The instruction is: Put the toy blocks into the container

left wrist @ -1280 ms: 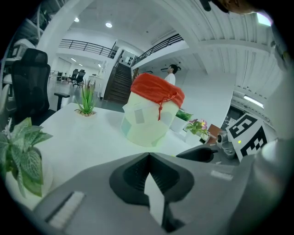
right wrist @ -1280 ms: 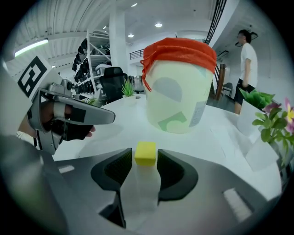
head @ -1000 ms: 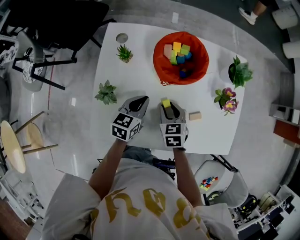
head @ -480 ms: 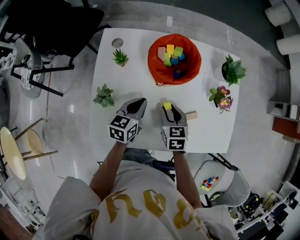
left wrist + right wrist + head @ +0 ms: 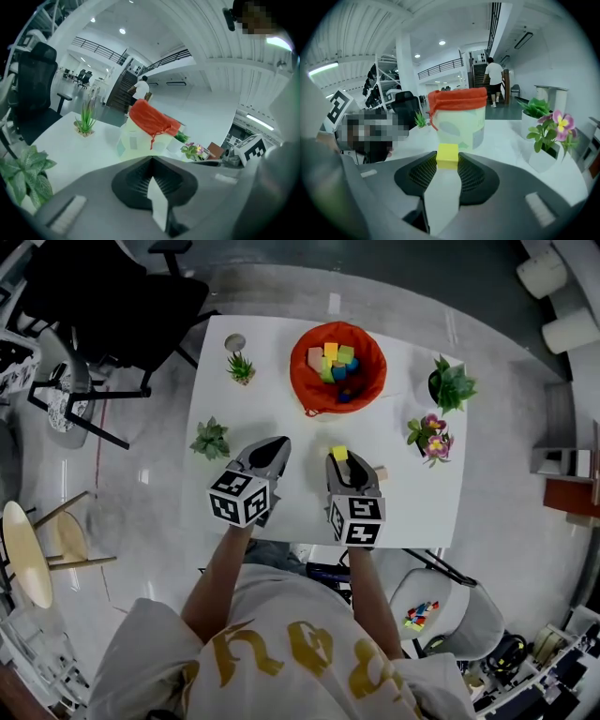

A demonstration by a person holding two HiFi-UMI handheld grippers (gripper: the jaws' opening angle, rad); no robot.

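My right gripper (image 5: pixel 339 457) is shut on a small yellow block (image 5: pixel 339 454), raised over the white table (image 5: pixel 281 381); the yellow block (image 5: pixel 447 155) sits pinched between the jaw tips. The red-rimmed container (image 5: pixel 337 365) at the table's far middle holds several coloured blocks, and the container (image 5: pixel 457 118) stands straight ahead of the right gripper. A tan wooden block (image 5: pixel 380 473) lies on the table just right of the right gripper, partly hidden by it. My left gripper (image 5: pixel 272 448) is shut with nothing in it, left of the right one; its jaws (image 5: pixel 151 160) meet.
Two small green plants (image 5: pixel 241 367) (image 5: pixel 211 439) stand on the table's left side. A dark-potted plant (image 5: pixel 449 382) and a flowering plant (image 5: pixel 427 437) stand on the right. A small round object (image 5: pixel 234 342) is at the far left corner. A black chair (image 5: pixel 103 306) is beyond the table.
The head view has shifted, so table and container sit slightly left and lower in the frame. Both grippers keep their pose; the right still holds the yellow block.
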